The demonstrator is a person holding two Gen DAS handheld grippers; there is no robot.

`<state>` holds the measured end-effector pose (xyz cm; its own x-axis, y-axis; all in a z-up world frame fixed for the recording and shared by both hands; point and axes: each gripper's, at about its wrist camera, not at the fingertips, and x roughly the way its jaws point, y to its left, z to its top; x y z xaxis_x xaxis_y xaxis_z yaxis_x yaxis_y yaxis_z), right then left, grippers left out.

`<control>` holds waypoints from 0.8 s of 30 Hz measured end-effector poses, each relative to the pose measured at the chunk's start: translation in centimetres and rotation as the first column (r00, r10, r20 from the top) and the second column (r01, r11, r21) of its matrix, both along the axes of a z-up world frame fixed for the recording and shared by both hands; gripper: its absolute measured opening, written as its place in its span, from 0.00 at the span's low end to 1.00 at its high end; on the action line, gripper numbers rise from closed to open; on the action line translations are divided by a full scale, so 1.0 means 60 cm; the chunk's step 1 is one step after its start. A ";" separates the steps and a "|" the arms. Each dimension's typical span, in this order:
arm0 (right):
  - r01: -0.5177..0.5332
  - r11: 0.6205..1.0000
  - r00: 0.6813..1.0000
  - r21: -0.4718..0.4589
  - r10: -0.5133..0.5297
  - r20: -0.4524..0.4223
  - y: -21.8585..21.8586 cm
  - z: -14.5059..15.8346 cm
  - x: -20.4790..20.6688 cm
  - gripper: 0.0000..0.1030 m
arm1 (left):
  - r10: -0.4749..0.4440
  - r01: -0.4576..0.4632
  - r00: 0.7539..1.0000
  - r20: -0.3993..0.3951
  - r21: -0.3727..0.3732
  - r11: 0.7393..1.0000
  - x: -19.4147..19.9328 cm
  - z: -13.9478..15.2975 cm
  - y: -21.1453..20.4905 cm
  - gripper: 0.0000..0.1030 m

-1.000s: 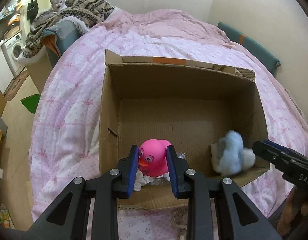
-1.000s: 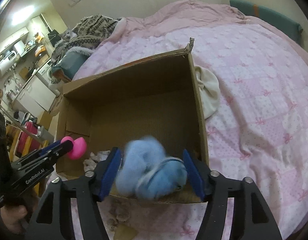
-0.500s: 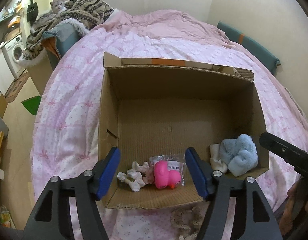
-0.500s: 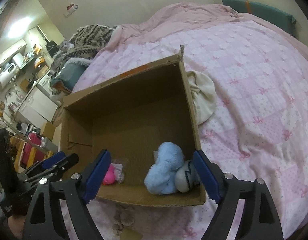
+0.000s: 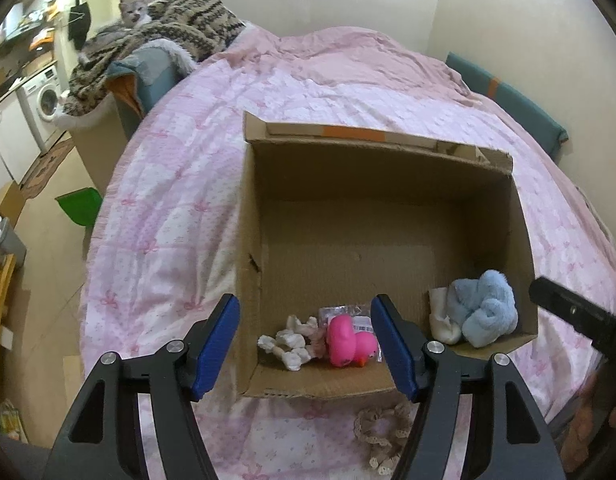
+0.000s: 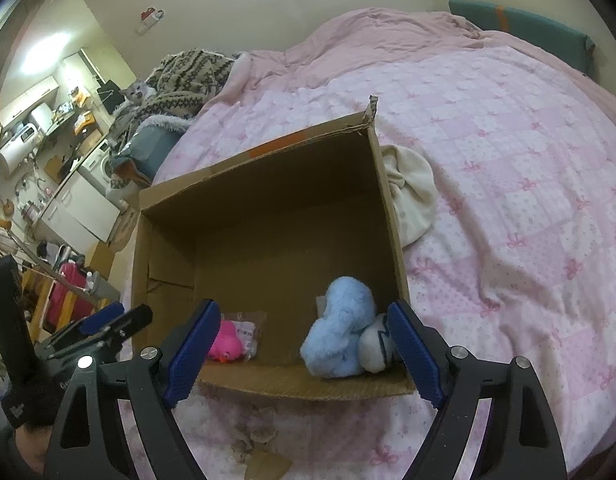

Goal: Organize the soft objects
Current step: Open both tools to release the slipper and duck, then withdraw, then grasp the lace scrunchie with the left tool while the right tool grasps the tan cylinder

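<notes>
An open cardboard box (image 5: 248, 248) (image 6: 387, 208) sits on a pink quilted bed. Inside at its near side lie a pink rubber duck (image 5: 349, 343) (image 6: 226, 345), a white knotted cloth toy (image 5: 288, 344), a clear plastic packet (image 5: 363, 320), a blue fluffy toy (image 5: 485, 308) (image 6: 339, 344) and a white sock (image 6: 377, 346). My left gripper (image 5: 306, 350) is open and empty above the box's near edge, over the duck. My right gripper (image 6: 304, 354) is open and empty above the near edge, over the blue toy.
A beige lace scrunchie (image 5: 381, 432) (image 6: 256, 432) lies on the quilt in front of the box. A cream cloth (image 6: 411, 196) lies by the box's right wall. A cat (image 5: 134, 14) rests on a patterned blanket at the back left. The bed edge drops to the floor on the left.
Both grippers opened and pulled back. The pink duck dropped from the left gripper into the box; the blue toy dropped from the right gripper into the box.
</notes>
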<state>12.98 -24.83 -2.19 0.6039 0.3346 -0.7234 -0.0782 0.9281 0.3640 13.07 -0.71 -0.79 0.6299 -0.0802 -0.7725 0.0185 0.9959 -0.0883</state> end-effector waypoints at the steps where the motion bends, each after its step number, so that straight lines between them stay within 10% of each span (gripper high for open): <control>1: -0.001 1.000 1.000 -0.004 0.001 -0.001 0.001 0.001 -0.003 0.88 | 0.007 -0.007 1.000 0.007 0.000 1.000 -0.004 0.004 0.003 0.63; 24: 0.025 0.999 0.993 0.040 -0.020 -0.116 -0.003 -0.024 -0.086 0.88 | 0.021 -0.022 0.998 -0.056 -0.026 0.999 -0.088 -0.009 0.005 0.63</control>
